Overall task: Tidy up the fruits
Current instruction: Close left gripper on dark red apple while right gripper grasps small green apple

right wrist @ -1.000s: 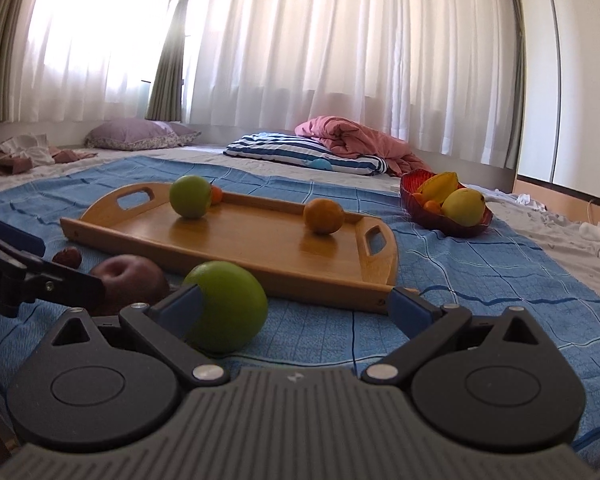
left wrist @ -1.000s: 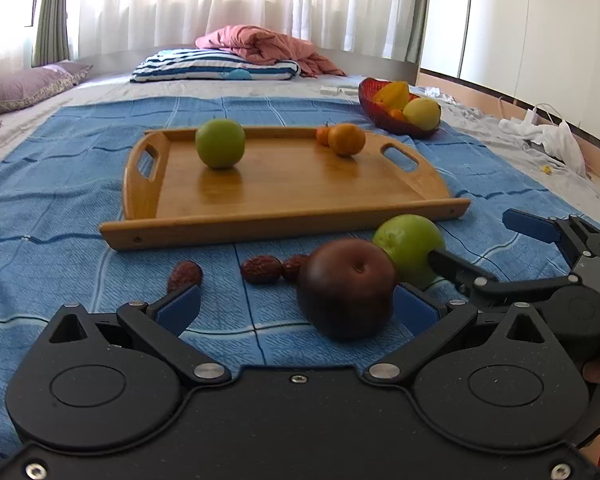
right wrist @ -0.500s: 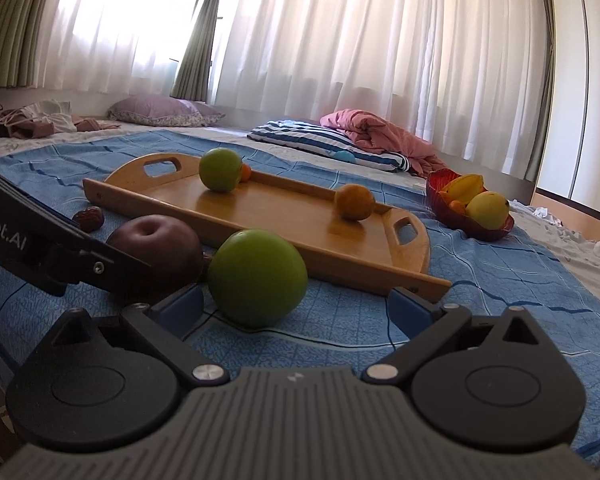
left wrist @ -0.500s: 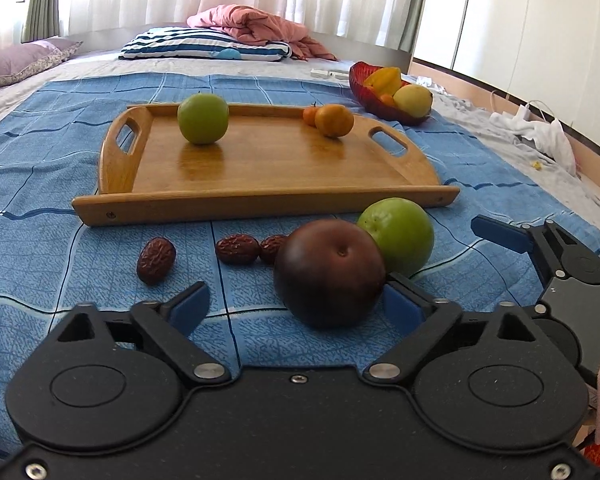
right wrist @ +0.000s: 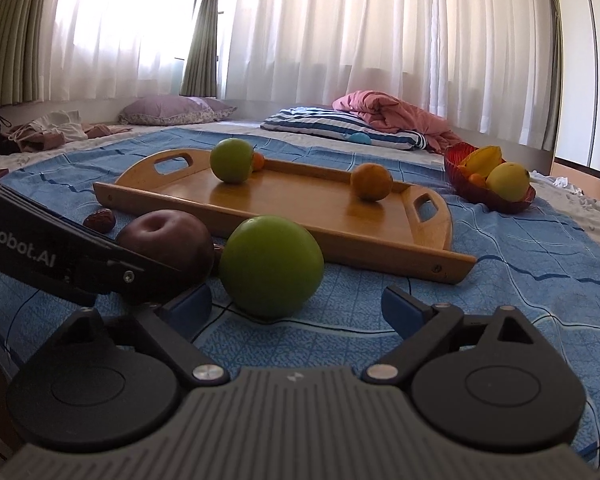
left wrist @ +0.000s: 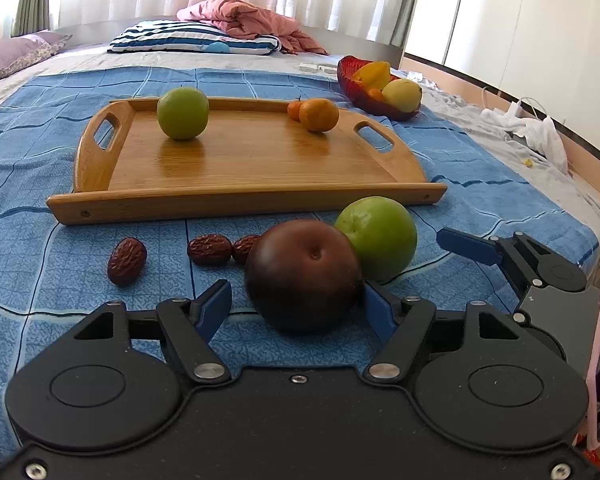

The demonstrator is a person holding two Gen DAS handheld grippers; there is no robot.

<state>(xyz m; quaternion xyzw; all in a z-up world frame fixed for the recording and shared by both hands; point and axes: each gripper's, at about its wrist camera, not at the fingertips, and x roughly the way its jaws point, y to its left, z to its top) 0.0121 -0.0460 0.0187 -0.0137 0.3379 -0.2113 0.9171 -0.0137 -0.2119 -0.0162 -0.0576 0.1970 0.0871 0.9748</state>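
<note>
Two grippers, left (left wrist: 296, 312) and right (right wrist: 296, 306), stand wide open and empty, bracketing plum (left wrist: 303, 276) and apple (right wrist: 271, 266) (touching, on the blanket before the tray (left wrist: 244, 200)) for pickup

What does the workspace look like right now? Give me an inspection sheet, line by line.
Surface: blue checked blanket over a bed.
Job's things: wooden tray holds a green apple and two oranges; a dark fruit, a second green apple and three dates lie on the blanket before it.
Clutter: red bowl of fruit beyond the tray.
Grippers: left gripper open around the dark fruit; right gripper open around the second green apple.
Cables: white cord by the wall, purpose unclear.
Surroundings: striped pillow, pink quilt, curtains.
</note>
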